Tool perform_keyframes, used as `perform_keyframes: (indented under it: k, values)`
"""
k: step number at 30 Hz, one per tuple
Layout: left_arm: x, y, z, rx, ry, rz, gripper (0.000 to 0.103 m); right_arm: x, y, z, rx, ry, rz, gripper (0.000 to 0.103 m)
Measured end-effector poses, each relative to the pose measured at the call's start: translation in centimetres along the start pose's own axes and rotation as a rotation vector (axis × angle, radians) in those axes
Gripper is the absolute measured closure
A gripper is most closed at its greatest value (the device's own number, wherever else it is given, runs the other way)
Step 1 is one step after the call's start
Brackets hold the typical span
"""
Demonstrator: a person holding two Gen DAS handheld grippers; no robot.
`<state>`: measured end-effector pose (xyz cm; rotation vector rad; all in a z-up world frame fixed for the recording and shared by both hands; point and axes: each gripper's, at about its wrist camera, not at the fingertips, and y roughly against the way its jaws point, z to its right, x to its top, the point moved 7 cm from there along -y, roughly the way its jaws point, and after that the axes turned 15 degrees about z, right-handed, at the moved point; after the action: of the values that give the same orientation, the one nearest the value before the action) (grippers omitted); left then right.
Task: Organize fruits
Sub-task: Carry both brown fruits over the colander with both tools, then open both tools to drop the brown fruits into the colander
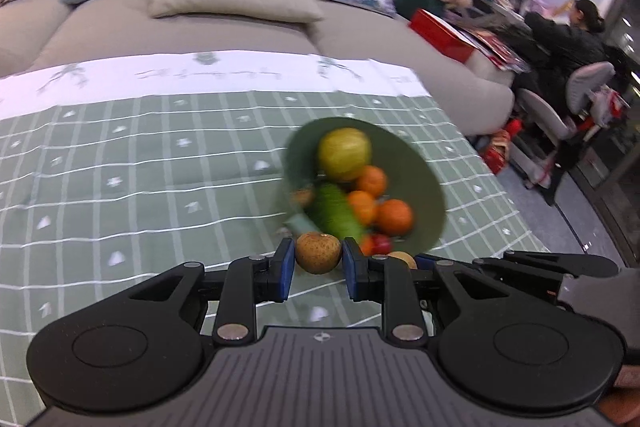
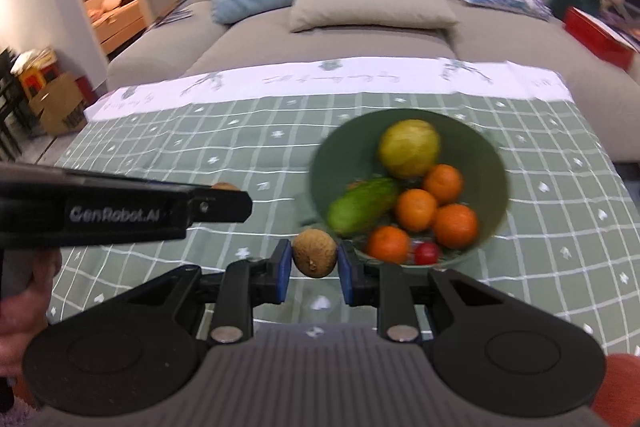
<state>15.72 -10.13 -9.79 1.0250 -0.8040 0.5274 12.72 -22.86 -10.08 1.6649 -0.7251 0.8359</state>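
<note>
My left gripper (image 1: 317,250) is shut on a small brown round fruit (image 1: 318,255), held above the tablecloth just short of the green bowl (image 1: 424,179). My right gripper (image 2: 313,251) is shut on a second brown fruit (image 2: 314,254) near the bowl's (image 2: 340,155) left rim. The bowl holds a yellow-green round fruit (image 2: 409,147), a green cucumber (image 2: 362,205), several oranges (image 2: 416,209) and a small red fruit (image 2: 427,253). In the right wrist view the left gripper's (image 2: 228,195) black body reaches in from the left, its fruit (image 2: 226,185) peeking over the tip.
A green checked tablecloth (image 1: 140,167) with a white border covers the table. Behind it stands a beige sofa (image 2: 340,39) with blue, yellow, beige and patterned cushions. A red box (image 1: 440,35) and cluttered shelves lie to the right, where a person (image 1: 568,35) sits.
</note>
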Motion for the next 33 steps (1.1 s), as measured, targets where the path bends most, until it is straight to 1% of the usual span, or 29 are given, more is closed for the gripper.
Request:
perform_keyframes:
  k: [3,6,8,9,12,14,20,23,30,33]
  values:
    - [0.6,-1.2,1.8,-0.022,-0.024,-0.007,0.075,0.6,0.3,2.6,-0.020,-0.034,-0.015,0.083]
    - [1.2,-2.7,3.2,-0.048,-0.022,-0.024,0.075,1.2,0.0,4.7,-0.026,-0.041,-0.037,0.083]
    - [1.5,-3.7,4.0,-0.064,0.003,-0.055,0.075,1.7,-0.3,6.1,-0.019,-0.036,-0.057,0.083]
    - [1.6,-4.1,4.2,-0.069,0.017,-0.068,0.075,1.9,-0.6,6.7,-0.001,-0.033,-0.072,0.083]
    - [1.8,-5.7,4.9,-0.060,0.036,-0.115,0.075,2.4,-1.6,8.0,0.020,0.011,-0.103,0.082]
    - [1.7,-7.0,5.3,-0.055,0.038,-0.165,0.075,2.3,-2.2,8.7,0.038,0.027,-0.131,0.082]
    - [1.1,-10.1,6.0,-0.024,0.038,-0.267,0.075,2.1,-4.6,9.3,0.114,0.102,-0.205,0.083]
    - [0.5,-11.3,6.0,-0.015,0.044,-0.310,0.075,1.9,-5.6,9.4,0.123,0.135,-0.229,0.083]
    - [-0.8,-13.2,6.1,0.028,0.020,-0.403,0.075,1.0,-7.2,9.7,0.166,0.186,-0.293,0.083]
    - [-1.2,-13.8,6.0,0.048,0.006,-0.429,0.075,0.8,-7.5,9.9,0.175,0.202,-0.309,0.083]
